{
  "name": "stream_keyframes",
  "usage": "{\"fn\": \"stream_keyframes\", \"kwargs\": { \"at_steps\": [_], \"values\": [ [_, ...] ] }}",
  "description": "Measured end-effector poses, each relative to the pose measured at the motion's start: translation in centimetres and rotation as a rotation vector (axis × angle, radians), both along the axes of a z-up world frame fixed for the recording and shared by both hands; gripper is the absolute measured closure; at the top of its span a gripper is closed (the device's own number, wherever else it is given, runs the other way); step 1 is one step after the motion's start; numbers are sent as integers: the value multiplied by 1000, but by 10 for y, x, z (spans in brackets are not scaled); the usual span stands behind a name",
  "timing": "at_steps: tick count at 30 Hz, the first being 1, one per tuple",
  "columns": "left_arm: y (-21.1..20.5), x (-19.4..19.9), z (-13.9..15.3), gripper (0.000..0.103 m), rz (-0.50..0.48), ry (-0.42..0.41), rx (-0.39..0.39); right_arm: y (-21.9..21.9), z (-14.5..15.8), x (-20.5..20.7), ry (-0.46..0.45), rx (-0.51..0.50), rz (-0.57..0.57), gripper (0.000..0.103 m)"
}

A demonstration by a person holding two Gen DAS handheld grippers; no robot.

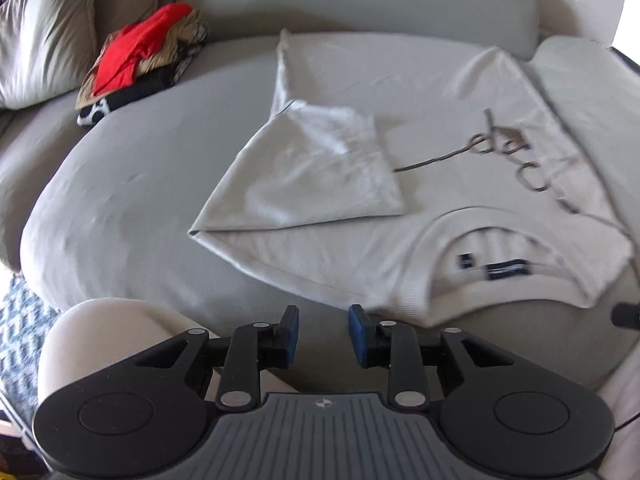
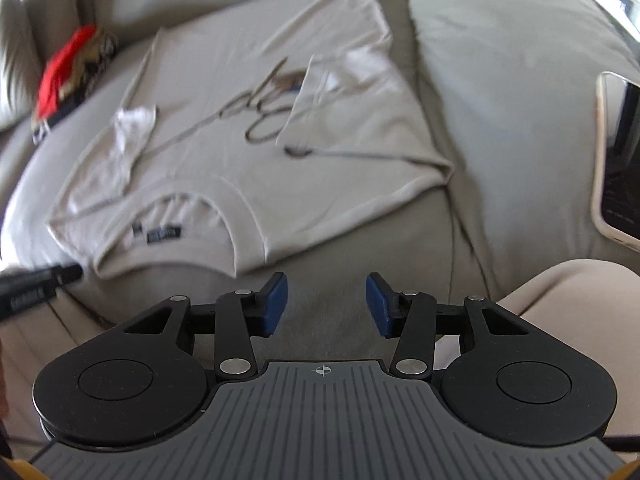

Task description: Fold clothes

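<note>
Far left, against the sofa back: a cushion (image 1: 44,36) and a pile of clothes (image 1: 144,60), red item on top, patterned ones under it. Likely the queue or the done stack; can't tell which.

Centre: the pale T-shirt (image 1: 400,184) lies flat on the sofa seat (image 1: 120,184), collar (image 1: 420,280) toward the person, hem toward the backrest. Both sleeves are already turned in over the body; left one (image 1: 312,168) clear in the left wrist view, right one (image 2: 360,104) in the right wrist view. That reads as the side folds done and the lengthwise fold still to come. Dark script print (image 1: 504,148) on the chest is half covered by the right sleeve.

Left hand-held gripper (image 1: 323,334): jaws apart by a narrow gap, nothing between them, hanging over bare seat just short of the collar edge, on its left side. Right hand-held gripper (image 2: 327,304): jaws spread wider, also empty, over the seat just below the shirt's right shoulder. Judgement: both are lined up near the collar end to take the shoulders and carry them toward the hem.

Right: a second cushion (image 2: 520,80), then a phone (image 2: 618,156) propped at the frame edge, cut off.

Hard to read: both views are motion-blurred, the neck label (image 2: 164,234) is illegible. Dark tip at the left edge of the right view is probably the other gripper; not certain. Pale rounded shapes at the lower corners are probably the person's legs. Patterned rug (image 1: 20,344) barely visible.
</note>
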State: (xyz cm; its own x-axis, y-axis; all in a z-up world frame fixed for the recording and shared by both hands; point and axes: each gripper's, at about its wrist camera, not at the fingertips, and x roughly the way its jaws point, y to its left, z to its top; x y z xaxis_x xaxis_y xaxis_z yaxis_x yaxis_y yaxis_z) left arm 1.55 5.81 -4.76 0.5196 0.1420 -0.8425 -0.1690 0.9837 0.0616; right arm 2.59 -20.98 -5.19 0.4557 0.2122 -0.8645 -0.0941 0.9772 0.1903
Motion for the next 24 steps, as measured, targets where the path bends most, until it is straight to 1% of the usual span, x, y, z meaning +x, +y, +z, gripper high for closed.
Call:
{"fn": "stream_keyframes", "kwargs": {
  "at_steps": [3,4,5,10,12,15,16,18,20,22,23,24],
  "values": [
    [-9,-4,6,69,-20,-33,-13,-1,5,0,-25,28,-11,50],
    [-12,-4,8,65,-28,-44,-18,-1,6,0,-32,33,-10,50],
    [-15,-4,8,63,-33,-44,-9,0,7,0,-37,35,-8,50],
    [-23,0,3,62,-51,-25,19,0,6,-3,-41,62,-1,49],
    [-23,2,2,57,-48,-20,26,-1,5,-3,-37,73,-4,49],
    [-23,6,3,40,-27,-12,27,-3,6,-5,-44,95,-10,46],
    [-22,6,4,30,-24,-14,21,-3,6,-5,-49,93,-12,45],
    [-22,7,5,27,-17,-18,9,-3,7,-5,-60,95,-12,45],
    [-22,9,6,19,-9,-13,9,-3,8,-3,-71,100,-10,45],
    [-19,11,7,20,5,-21,14,-2,9,-2,-82,104,-5,46],
    [-18,11,9,25,0,-31,8,1,8,0,-87,100,4,46],
    [-18,12,11,27,-6,-42,2,5,8,2,-92,96,14,49]
  ]
}}
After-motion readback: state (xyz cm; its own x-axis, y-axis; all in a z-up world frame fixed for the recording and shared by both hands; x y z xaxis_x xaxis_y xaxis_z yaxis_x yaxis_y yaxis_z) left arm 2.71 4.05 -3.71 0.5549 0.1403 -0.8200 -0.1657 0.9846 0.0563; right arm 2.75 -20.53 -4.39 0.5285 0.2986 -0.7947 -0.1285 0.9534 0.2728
